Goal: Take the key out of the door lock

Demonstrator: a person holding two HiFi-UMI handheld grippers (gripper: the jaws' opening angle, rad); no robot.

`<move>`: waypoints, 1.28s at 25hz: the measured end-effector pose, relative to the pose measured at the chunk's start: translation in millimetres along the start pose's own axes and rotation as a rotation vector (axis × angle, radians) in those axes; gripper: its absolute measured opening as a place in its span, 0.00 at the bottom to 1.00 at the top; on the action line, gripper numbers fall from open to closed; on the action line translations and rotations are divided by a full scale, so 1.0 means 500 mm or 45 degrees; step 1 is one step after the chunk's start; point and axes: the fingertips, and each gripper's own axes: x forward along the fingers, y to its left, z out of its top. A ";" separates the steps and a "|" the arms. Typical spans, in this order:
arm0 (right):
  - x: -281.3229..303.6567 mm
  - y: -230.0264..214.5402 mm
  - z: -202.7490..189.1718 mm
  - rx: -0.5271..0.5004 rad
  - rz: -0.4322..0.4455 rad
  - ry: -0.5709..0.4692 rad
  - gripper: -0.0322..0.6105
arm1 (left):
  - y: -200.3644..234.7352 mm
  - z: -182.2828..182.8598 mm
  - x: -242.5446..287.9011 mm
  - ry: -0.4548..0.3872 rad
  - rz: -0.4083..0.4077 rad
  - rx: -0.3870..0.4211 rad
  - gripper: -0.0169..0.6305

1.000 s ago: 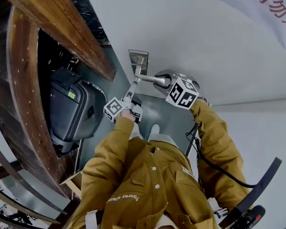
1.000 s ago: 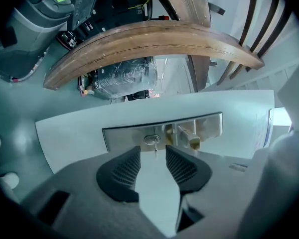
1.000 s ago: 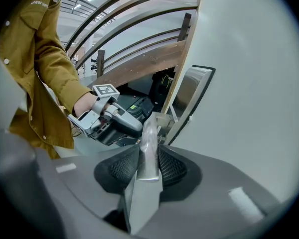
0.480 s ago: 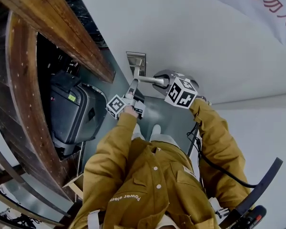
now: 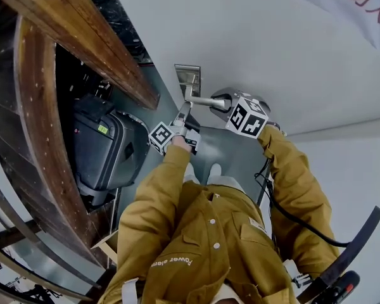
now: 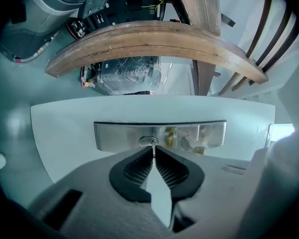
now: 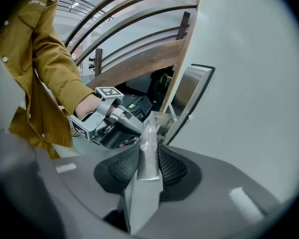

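At lock [image 6: 143,142], left hand-held gripper [image 6: 153,150] closing on barely visible key [image 6: 152,144]; right hand-held gripper [image 7: 149,151] clamps handle [image 7: 150,131].

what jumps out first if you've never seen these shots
The brushed silver lock plate on the white door, where the left gripper is closing its jaws on the small metal key in the keyhole. Beside it, the right gripper clamps the silver lever door handle. Below, in the head view, the person's mustard-yellow jacket fills the lower half.
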 end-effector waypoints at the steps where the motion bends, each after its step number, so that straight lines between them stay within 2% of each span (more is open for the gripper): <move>1: -0.001 -0.002 0.000 0.002 -0.001 0.002 0.24 | -0.001 0.000 0.000 0.000 0.009 -0.004 0.06; 15: 0.000 0.008 0.002 0.008 -0.035 0.015 0.24 | -0.004 -0.008 -0.050 0.032 0.097 -0.044 0.06; 19: 0.003 0.010 -0.001 -0.001 -0.040 0.018 0.24 | -0.020 -0.020 -0.062 0.073 0.027 -0.089 0.06; 22: 0.003 0.000 -0.002 -0.004 -0.050 0.020 0.24 | -0.052 -0.039 -0.089 0.102 -0.022 -0.076 0.06; 26: 0.001 -0.020 0.002 0.028 -0.105 -0.011 0.25 | -0.123 -0.063 -0.129 0.142 -0.046 0.019 0.06; 28: -0.007 -0.028 0.001 0.070 -0.158 -0.044 0.30 | -0.160 -0.073 -0.156 0.163 -0.035 0.096 0.06; 29: -0.015 -0.031 0.001 0.101 -0.183 -0.061 0.32 | -0.170 -0.070 -0.173 0.175 -0.002 0.183 0.06; 31: -0.039 -0.034 0.009 0.187 -0.225 -0.131 0.33 | -0.175 -0.049 -0.210 0.205 0.101 0.473 0.06; 32: -0.058 -0.035 0.020 0.245 -0.247 -0.194 0.32 | -0.182 -0.043 -0.222 0.218 0.118 0.612 0.06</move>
